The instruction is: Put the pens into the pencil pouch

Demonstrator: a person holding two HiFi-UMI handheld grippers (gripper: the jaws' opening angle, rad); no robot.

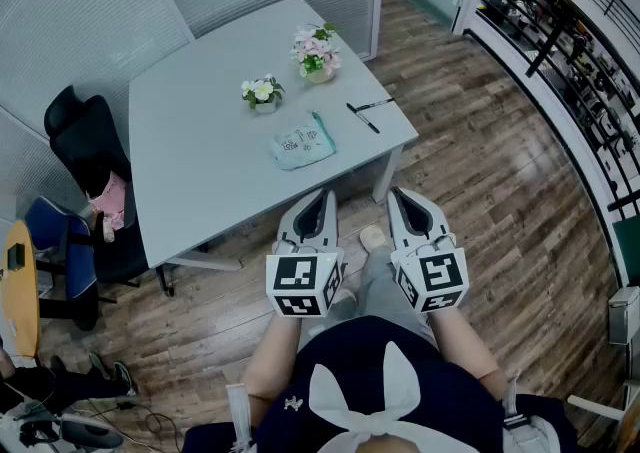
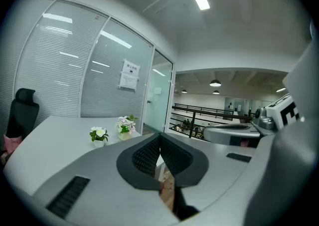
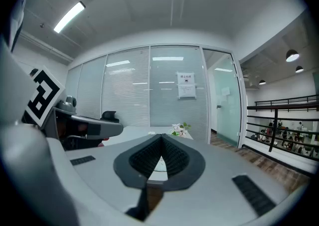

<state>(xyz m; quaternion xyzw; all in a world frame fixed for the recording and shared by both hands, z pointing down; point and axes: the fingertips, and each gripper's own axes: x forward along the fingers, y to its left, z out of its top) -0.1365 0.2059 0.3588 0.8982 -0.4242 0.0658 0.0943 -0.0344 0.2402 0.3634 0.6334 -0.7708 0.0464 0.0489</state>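
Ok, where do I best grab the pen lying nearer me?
Probably grip the nearer pen at mid-length, from above, with the right gripper. It lies flat and slanted on the table, so turn the jaws across its thin barrel.

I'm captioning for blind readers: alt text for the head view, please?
Seen from above, a person holds the left tool and right tool, both shut and empty, short of a grey table. On it lie a pale green pencil pouch, two black pens and two small flower pots.
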